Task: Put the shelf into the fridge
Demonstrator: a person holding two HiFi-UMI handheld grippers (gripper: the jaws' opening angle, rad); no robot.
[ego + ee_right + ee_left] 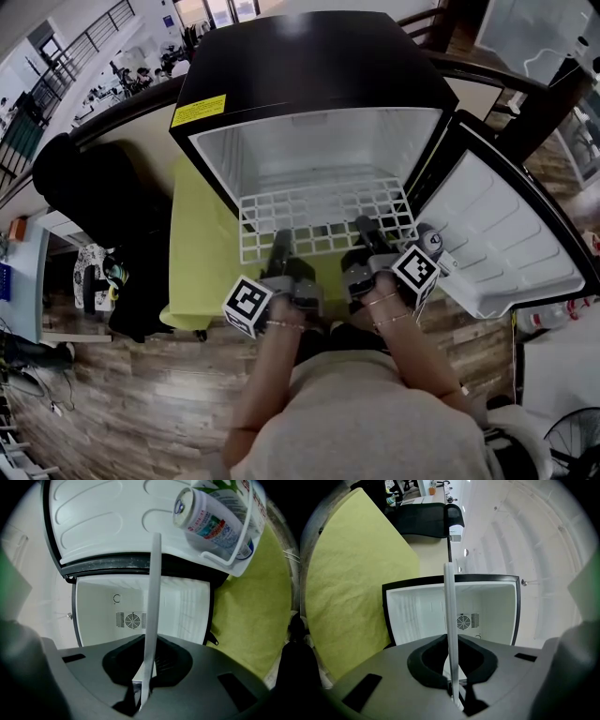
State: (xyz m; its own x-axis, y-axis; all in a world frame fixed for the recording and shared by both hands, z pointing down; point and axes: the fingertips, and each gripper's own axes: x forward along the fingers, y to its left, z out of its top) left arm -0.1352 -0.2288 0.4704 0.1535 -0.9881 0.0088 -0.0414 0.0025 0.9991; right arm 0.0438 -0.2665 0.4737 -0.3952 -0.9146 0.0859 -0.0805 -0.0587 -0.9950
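1. The white wire shelf (323, 217) lies level at the mouth of the open fridge (309, 66). Its far part is inside and its near edge sticks out over the green worktop (202, 253).
2. The left gripper (279, 246) has its fingers clamped on the shelf's near edge towards the left, and the right gripper (366, 232) is clamped on it towards the right.
3. The fridge door (511, 248) stands open at the right, with a can (429, 242) in its rack.
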